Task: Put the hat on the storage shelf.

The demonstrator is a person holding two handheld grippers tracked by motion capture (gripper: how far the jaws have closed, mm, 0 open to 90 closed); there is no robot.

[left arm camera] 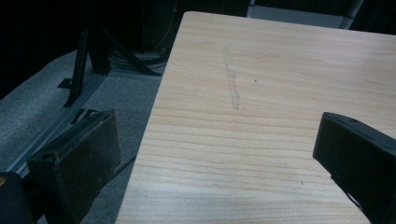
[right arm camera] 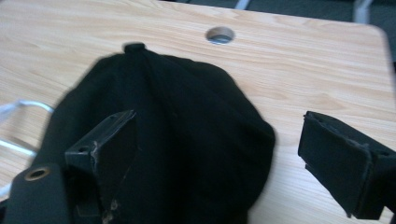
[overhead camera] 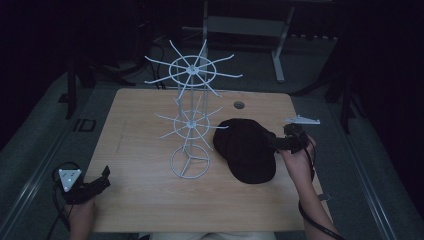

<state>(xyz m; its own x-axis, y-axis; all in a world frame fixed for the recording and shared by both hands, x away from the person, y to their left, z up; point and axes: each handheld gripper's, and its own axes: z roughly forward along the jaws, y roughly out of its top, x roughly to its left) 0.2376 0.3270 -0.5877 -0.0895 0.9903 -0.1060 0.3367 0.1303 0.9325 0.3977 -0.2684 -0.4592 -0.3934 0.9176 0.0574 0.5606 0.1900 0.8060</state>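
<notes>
While the left gripper (overhead camera: 102,178) idles wide open and empty at the near-left table (overhead camera: 140,210) edge, the right gripper (right arm camera: 219,154) is nearer: jaws spread, gripping nothing, straddling the black cap's (overhead camera: 246,149) right edge. White hook stand (overhead camera: 191,120) sits left, beyond.

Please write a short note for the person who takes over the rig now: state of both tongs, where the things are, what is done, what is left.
Left tongs: open, idle at the table's near left corner.
Right tongs: open, at the cap's right edge, one jaw over the cloth, nothing gripped.
Cap: lies flat on the table, right of the white rack.
Done: right tongs brought to the cap.
Left, most likely: grip the cap, lift it, hang it on a rack arm.
</notes>
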